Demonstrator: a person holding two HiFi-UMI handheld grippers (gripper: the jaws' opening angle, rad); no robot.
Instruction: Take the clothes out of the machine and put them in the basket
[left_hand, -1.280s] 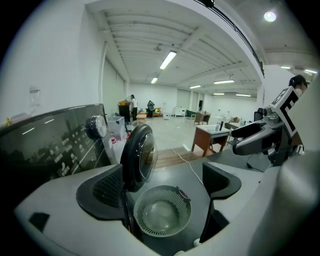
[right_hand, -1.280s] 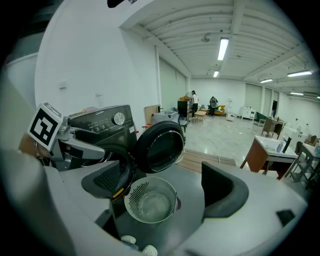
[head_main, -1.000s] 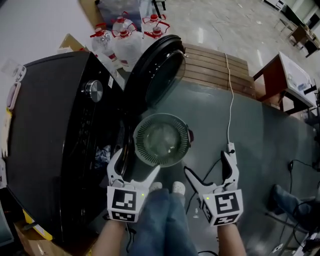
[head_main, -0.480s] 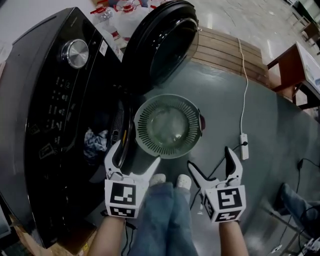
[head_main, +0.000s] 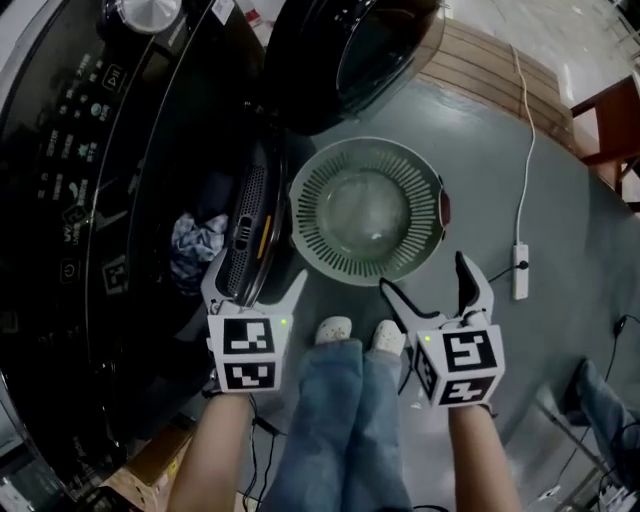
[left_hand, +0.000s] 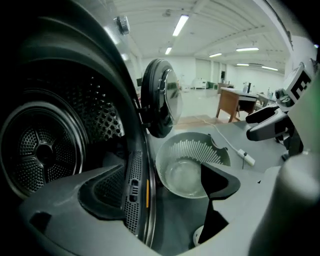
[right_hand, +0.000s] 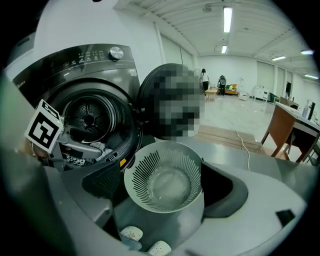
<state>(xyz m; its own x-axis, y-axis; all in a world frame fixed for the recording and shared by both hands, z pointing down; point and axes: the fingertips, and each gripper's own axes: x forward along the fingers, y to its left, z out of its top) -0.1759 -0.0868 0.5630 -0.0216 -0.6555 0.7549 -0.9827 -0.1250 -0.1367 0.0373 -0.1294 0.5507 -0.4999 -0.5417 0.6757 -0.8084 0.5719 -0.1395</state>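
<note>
Count: one left gripper (head_main: 257, 270), one right gripper (head_main: 424, 272), one basket (head_main: 312, 215), one washing machine (head_main: 90, 200) with one door (head_main: 350, 55), one bundle of clothes (head_main: 198, 240), two shoes (head_main: 335, 328), one power strip (head_main: 519, 272).
Left gripper: released, its jaws spread wide with nothing between the pads. It sat lower left in the head view, at the rim of the machine's opening and clear of the clothes.
Right gripper: also released, jaws wide and empty. It sat lower right of centre, just below the basket and not touching it.
Clothes, place: in the dark drum mouth, left of centre in the head view, just up and left of the left gripper.
Clothes, axis: a pale crumpled bundle whose longer side ran roughly top to bottom of the frame. It had no clear end that pointed anywhere.
Basket: on the floor at centre, round, mouth up and empty, with a red handle (head_main: 443, 208) on its right rim. It lay between the door above and the shoes below.
Door: swung open at top centre.
Change from earlier: the machine and basket filled more of the head view. The knob (head_main: 150, 10) had slid to the top edge, and the water bottles had left the frame. Both grippers had come lower with their jaws just as wide. The clothes stayed in the drum and the basket stayed empty.
</note>
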